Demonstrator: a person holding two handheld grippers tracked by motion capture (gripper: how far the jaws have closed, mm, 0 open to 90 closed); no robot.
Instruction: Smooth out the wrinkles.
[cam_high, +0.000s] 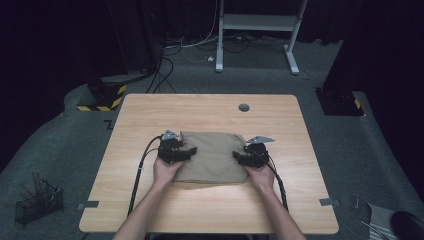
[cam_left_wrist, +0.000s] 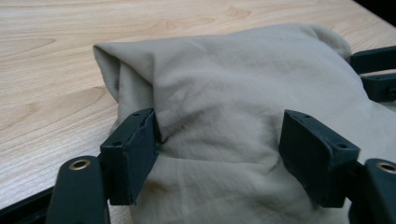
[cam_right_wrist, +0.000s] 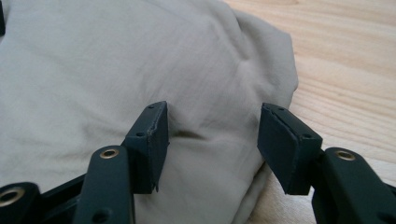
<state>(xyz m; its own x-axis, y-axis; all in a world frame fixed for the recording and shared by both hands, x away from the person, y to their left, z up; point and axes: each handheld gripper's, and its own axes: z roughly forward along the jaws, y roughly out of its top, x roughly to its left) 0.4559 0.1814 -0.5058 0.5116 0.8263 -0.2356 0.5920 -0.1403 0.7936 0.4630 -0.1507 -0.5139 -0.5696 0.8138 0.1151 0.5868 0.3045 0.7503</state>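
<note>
One folded beige cloth (cam_high: 212, 156) is lying on the table (cam_high: 150, 205). The left gripper (cam_left_wrist: 217, 154) and right gripper (cam_right_wrist: 212, 140) are standing open-jawed against it. The high view is showing both hands.

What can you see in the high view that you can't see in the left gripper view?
The high view alone takes in the person's two hands, left and right, the whole wooden table with its round hole, the grey floor, a wire basket and a white frame. The left gripper view alone gives a close look at the left gripper, its jaws open and pushed into the cloth's folds. Both show the tan cloth bundle, the tabletop and the right gripper at the cloth's far side.
</note>
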